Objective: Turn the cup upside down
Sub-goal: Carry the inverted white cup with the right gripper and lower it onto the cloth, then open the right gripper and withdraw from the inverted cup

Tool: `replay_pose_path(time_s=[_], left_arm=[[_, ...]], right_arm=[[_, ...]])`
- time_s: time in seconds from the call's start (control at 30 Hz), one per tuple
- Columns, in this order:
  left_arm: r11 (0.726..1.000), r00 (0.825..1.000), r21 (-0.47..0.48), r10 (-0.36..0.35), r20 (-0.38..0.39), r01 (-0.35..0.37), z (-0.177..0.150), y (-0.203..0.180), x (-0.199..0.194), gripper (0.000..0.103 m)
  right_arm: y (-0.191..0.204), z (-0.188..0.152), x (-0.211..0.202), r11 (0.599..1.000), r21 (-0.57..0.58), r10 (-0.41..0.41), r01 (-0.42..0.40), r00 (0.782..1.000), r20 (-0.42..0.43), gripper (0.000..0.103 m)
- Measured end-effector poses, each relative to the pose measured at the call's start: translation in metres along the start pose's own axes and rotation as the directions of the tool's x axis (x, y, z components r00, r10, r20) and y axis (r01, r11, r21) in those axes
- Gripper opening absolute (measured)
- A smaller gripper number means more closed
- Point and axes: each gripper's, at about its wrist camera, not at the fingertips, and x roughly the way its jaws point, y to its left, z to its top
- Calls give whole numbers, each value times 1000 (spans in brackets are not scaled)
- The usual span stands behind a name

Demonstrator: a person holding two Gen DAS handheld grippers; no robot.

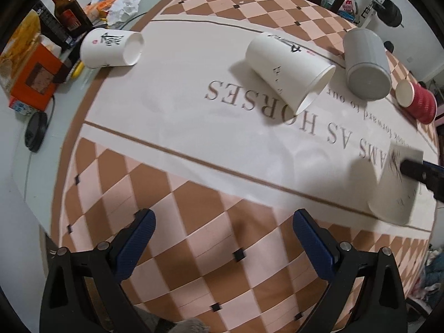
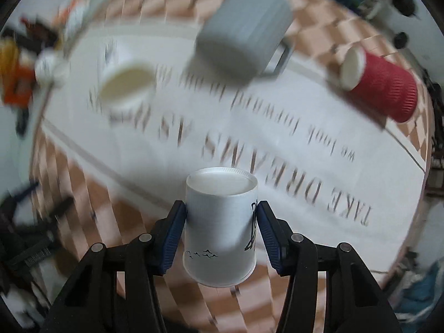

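Three white paper cups (image 1: 288,69), one grey mug (image 1: 366,63), one red cup (image 1: 419,102)

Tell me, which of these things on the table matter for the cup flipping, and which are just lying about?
Part of the job:
- white paper cup, clamped base-up in the right gripper
- left gripper, open and holding nothing

Just lying about:
- two white cups on their sides
- grey mug
- red cup
- brown bottle
- orange box

A dark glass bottle with a red cap (image 1: 69,11), crumpled white paper (image 1: 123,7) and an orange cardboard box (image 1: 36,77) sit at the table (image 1: 41,166) edge.
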Motion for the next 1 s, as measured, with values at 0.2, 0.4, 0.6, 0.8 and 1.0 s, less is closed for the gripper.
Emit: replay_pose_path(time_s=[0.2, 0.4, 0.6, 0.8, 1.0], left_arm=[[1000, 1000, 30, -6, 15, 5, 11, -18, 7, 101], [996, 1000, 85, 0, 17, -2, 13, -36, 14, 101], [989, 999, 150, -11, 31, 7, 3, -50, 11, 101], [980, 998, 201, -27, 63, 14, -8, -57, 0, 101], [974, 993, 224, -27, 112, 1, -25, -57, -25, 103]], right_arm=[[3, -4, -16, 996, 84, -63, 35, 933, 354, 55], [7, -39, -16, 992, 106, -111, 67, 863, 493, 55], [15, -70, -12, 991, 111, -125, 79, 852, 509, 56], [10, -89, -5, 984, 159, -141, 75, 878, 458, 59], [8, -112, -25, 972, 218, -174, 84, 883, 436, 88]])
